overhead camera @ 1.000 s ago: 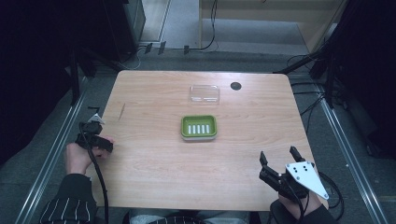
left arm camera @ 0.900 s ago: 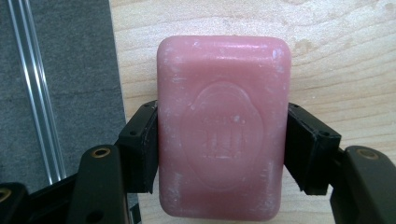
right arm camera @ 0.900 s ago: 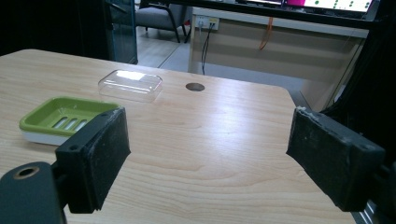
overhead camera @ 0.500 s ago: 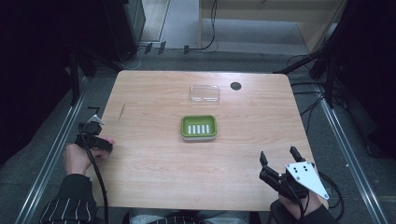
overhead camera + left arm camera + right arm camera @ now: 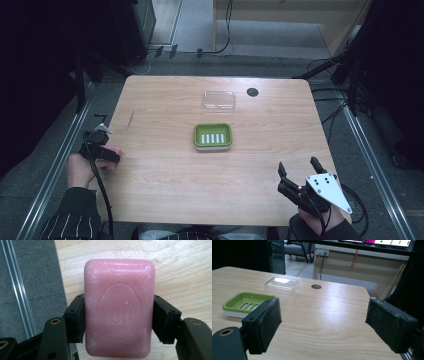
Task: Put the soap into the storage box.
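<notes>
Now clamped on soap (image 5: 119, 307) in left tool (image 5: 119, 322); dish (image 5: 213, 136) right of it, mid-worktop; right tool (image 5: 324, 325) wide, empty.

This looks like a lab or office workroom. A plain wooden desk (image 5: 165, 185) stands on grey carpet between metal floor rails (image 5: 60, 165), with cables (image 5: 227, 30) trailing to wall sockets at the top of the frame, and monitors (image 5: 387, 242) glow at the upper right.

Tongs (image 5: 324, 326) wide over table (image 5: 324, 315), soap dish (image 5: 245, 302) nr.
</notes>
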`<state>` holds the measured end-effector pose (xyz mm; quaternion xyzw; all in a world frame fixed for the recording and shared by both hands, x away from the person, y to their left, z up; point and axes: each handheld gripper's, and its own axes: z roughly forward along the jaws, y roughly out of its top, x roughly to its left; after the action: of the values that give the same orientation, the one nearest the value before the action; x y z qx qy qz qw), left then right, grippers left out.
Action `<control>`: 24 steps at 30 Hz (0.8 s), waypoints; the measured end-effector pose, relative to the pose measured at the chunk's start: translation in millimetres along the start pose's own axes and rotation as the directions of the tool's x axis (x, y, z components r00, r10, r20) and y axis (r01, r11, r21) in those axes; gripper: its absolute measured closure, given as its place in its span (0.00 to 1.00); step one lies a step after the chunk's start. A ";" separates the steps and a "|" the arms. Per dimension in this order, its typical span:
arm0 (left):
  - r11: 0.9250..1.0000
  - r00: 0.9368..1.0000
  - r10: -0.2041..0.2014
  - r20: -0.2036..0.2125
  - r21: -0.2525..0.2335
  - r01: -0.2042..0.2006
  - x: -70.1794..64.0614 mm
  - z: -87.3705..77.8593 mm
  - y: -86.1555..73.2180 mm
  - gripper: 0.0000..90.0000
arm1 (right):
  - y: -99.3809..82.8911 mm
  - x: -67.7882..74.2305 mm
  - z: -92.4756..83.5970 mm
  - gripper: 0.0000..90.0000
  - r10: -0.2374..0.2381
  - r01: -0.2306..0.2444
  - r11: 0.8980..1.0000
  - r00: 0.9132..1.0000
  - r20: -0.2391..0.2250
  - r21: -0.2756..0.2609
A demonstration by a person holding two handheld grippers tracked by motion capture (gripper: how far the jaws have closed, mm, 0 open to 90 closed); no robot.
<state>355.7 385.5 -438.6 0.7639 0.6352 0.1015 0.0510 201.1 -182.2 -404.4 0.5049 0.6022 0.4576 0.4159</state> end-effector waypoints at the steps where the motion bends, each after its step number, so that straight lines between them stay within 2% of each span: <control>1: 1.000 1.000 0.009 0.002 0.003 -0.009 -1.3 -0.7 0.4 0.43 | 0.0 0.0 0.0 0.14 0.000 0.000 1.000 1.000 0.000 0.000; 14: 0.996 0.996 0.087 0.016 -0.014 -0.087 -15.9 -6.2 4.0 0.43 | -0.4 -0.6 -1.1 0.14 0.005 -0.005 1.000 1.000 0.004 0.001; 24: 0.989 0.989 0.146 0.021 -0.017 -0.145 -29.8 -7.9 9.5 0.43 | -0.9 -2.1 -3.2 0.14 0.004 -0.004 1.000 1.000 0.013 0.002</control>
<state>357.9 354.1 -431.7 0.8089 0.5764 0.1013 0.0564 198.2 -184.7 -404.5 0.5094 0.5990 0.4545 0.4184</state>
